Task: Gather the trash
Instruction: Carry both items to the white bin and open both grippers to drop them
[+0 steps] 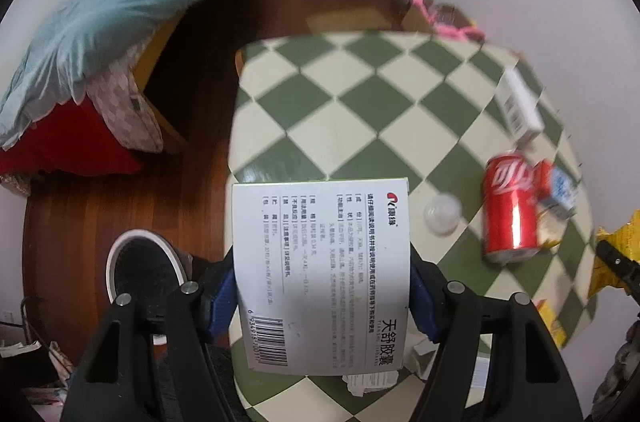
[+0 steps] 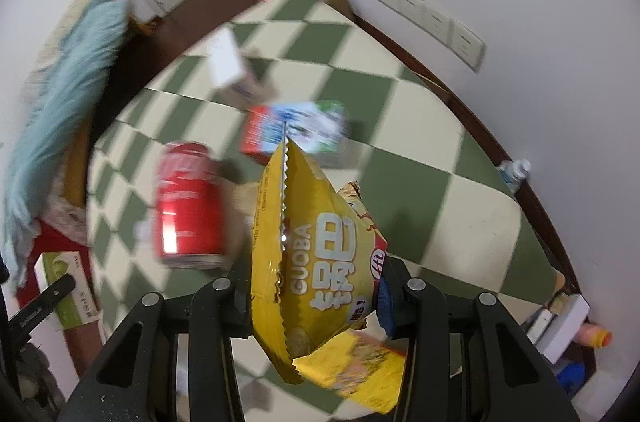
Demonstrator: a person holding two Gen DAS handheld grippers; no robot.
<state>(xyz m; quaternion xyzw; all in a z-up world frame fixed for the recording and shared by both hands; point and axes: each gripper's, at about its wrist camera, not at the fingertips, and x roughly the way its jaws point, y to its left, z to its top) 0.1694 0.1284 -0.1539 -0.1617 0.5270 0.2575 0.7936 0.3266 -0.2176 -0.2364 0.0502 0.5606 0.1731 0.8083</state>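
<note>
Left wrist view: your left gripper [image 1: 322,296] is clamped on a white medicine box [image 1: 322,274], its blue pads [image 1: 221,302] pressing the two long edges. The box faces the lens flat, with rows of small Chinese print, a red logo at the top and a barcode near the bottom left, and hangs over the near edge of the green-and-cream checkered table [image 1: 360,94]. In the right wrist view your right gripper [image 2: 316,302] pinches a yellow snack bag [image 2: 320,262], creased, with a serrated seam and white "GUOBA" lettering, above the same table. On the table stand a red cola can [image 2: 188,206], a red-and-blue carton [image 2: 294,130] behind it, and a white box [image 2: 226,60] farther back. A white-rimmed bin [image 1: 142,270] sits on the wood floor left of the table.
</note>
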